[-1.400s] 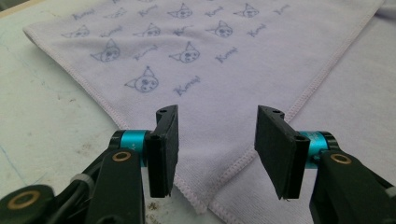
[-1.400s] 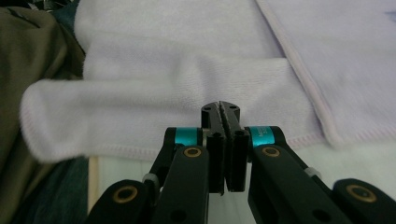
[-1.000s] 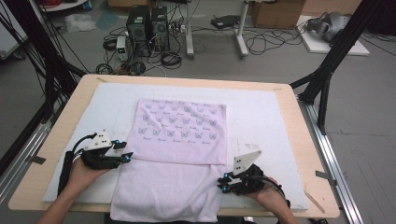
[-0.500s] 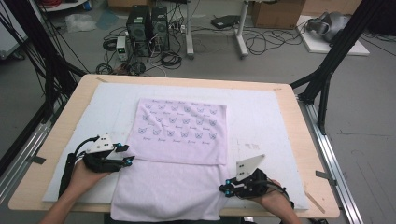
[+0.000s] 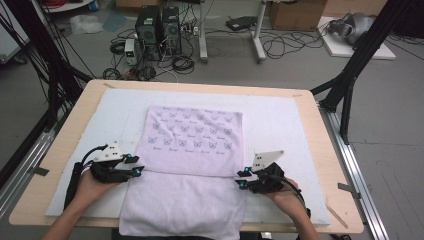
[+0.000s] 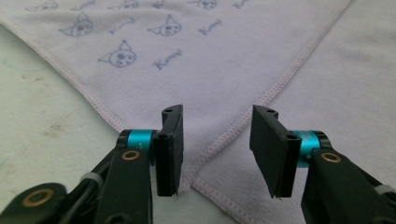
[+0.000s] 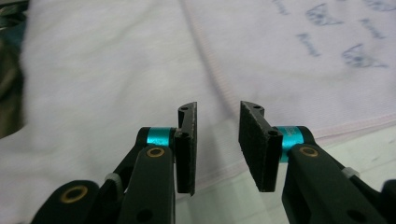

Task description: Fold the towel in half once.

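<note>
Right tongs [image 5: 241, 178] shifted slightly, jaws just opened, nothing between them; left tongs [image 5: 136, 166] barely moved, jaws closed somewhat yet spread, gripping nothing. One lavender printed towel [image 5: 192, 150] flat on white mat [image 5: 280, 117] on table [image 5: 65, 137], far part folded over near part. Fold's left corner just beyond left tongs; right corner beside right tongs. Two tongs, one towel.

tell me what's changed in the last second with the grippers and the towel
The right gripper slid a little out along the towel's right edge; its fingers closed and have just been opening, with the hem below them, unpinched. The left gripper barely moved; its fingers have just been closing slightly over the folded corner, not yet pressing it. The towel stayed folded, the white mat unchanged.
</note>
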Motion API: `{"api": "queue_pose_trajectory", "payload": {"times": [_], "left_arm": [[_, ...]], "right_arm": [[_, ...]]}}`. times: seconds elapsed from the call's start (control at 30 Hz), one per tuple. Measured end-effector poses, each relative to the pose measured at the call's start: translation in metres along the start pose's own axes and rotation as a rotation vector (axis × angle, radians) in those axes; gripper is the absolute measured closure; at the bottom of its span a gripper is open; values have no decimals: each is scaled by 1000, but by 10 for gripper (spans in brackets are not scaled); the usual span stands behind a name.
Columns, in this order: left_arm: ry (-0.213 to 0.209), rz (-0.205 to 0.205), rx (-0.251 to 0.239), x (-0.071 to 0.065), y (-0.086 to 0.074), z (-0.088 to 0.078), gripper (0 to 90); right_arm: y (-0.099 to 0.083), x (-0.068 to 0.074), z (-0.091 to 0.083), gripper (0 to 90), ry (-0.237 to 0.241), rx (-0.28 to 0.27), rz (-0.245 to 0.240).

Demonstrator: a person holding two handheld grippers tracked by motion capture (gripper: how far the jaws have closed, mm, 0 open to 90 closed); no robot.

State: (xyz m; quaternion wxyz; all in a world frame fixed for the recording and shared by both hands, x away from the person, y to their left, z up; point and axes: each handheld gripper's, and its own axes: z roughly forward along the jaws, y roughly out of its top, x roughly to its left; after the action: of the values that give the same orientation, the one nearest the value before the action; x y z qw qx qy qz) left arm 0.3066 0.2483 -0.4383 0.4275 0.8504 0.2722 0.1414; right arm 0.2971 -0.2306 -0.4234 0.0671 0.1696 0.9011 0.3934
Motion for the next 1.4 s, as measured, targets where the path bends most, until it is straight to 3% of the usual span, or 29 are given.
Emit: {"api": "queue_pose_trajectory", "payload": {"times": [0.13,0.27,0.33,0.47,0.73,1.1,1.4], "left_arm": [[-12,8,22,1,2,9,570],[-22,12,44,2,3,17,666],[-16,7,47,3,4,16,748],[-12,12,50,4,5,14,837],[-6,11,16,3,11,3,851],[3,15,-34,-3,15,-17,844],[17,20,-38,-15,9,-34,853]], "right_arm": [[2,-13,11,645,-8,-15,22],[5,-20,23,626,-17,8,24],[5,-22,27,677,-27,19,10],[4,-25,27,826,-6,17,38],[10,-27,14,846,11,-37,51],[19,-22,-1,847,8,-77,20],[22,-4,-15,848,20,-82,-25]]}}
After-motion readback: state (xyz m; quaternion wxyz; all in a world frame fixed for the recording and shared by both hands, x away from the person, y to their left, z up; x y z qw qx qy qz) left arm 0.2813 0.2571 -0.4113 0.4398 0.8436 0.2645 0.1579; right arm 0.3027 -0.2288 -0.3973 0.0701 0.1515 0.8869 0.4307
